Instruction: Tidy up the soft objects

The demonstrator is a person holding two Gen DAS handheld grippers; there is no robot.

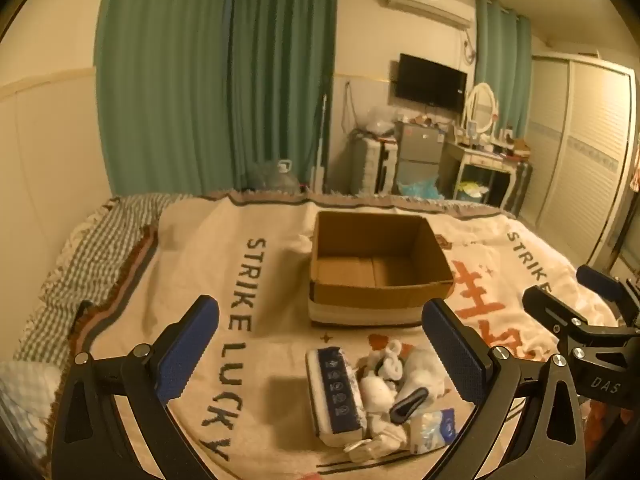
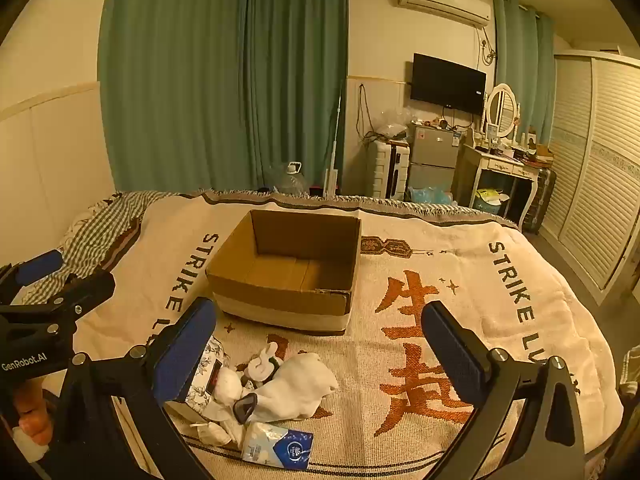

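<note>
Here, both grippers hover over the bed (image 2: 460, 248), tilted down toward the blanket. My left gripper (image 1: 320, 360) has its jaws spread as wide as they go, nothing between the pads. My right gripper (image 2: 320, 356) is the same: jaws fully apart, holding nothing.

The cardboard box (image 1: 376, 272) sits open-topped on the blanket, mid-bed, looking empty inside. Its near wall faces me; bare blanket lies all around it.

The pile of soft things (image 2: 280, 392) lies on the blanket just short of the box's near wall, apart from it. In it: a white cloth (image 2: 304, 384), small white socks (image 1: 376, 390), a floral tissue box (image 2: 204, 376) at the left, a blue-and-white tissue pack (image 2: 280, 446) nearest me, a small dark piece (image 2: 244, 402) in the middle. They touch and overlap.

From the left wrist view the pile sits between my left pads, low in frame. From the right wrist view it lies toward the left pad.

Right of the pile, open blanket runs to the bed's right edge. Far edge fringed, floor beyond.
</note>
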